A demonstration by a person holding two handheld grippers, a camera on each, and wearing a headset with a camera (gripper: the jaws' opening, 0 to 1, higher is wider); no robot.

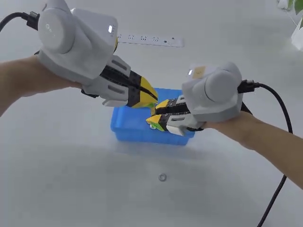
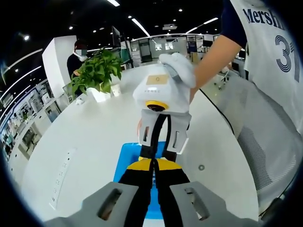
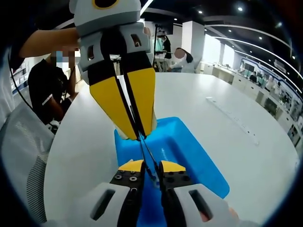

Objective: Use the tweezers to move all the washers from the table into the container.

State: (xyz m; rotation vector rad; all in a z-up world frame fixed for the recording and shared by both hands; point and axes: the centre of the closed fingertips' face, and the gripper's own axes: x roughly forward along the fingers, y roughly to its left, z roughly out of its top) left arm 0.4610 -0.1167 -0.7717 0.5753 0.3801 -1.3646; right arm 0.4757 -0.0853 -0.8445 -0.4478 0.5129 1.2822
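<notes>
Pinching the tweezers [image 3: 146, 151] between its pressed-together yellow jaws, the left gripper [image 1: 152, 98] reaches in from the upper left of the head view and hangs over the blue container [image 1: 127, 128] at the centre of the frame. The right gripper [image 1: 154, 121] comes in from the right and meets it nose to nose above the container. In the right gripper view the tweezers' thin dark legs run down out of the left gripper's jaws and end in the narrow gap between the right gripper's own yellow tips at the bottom of the frame. Whether those jaws press on the tweezers or stand just clear of them I cannot tell. One washer [image 1: 162, 177] lies on the white table [image 1: 66, 184] below the container in the head view, well apart from both grippers. A white power strip [image 1: 147, 40] lies at the top centre.
</notes>
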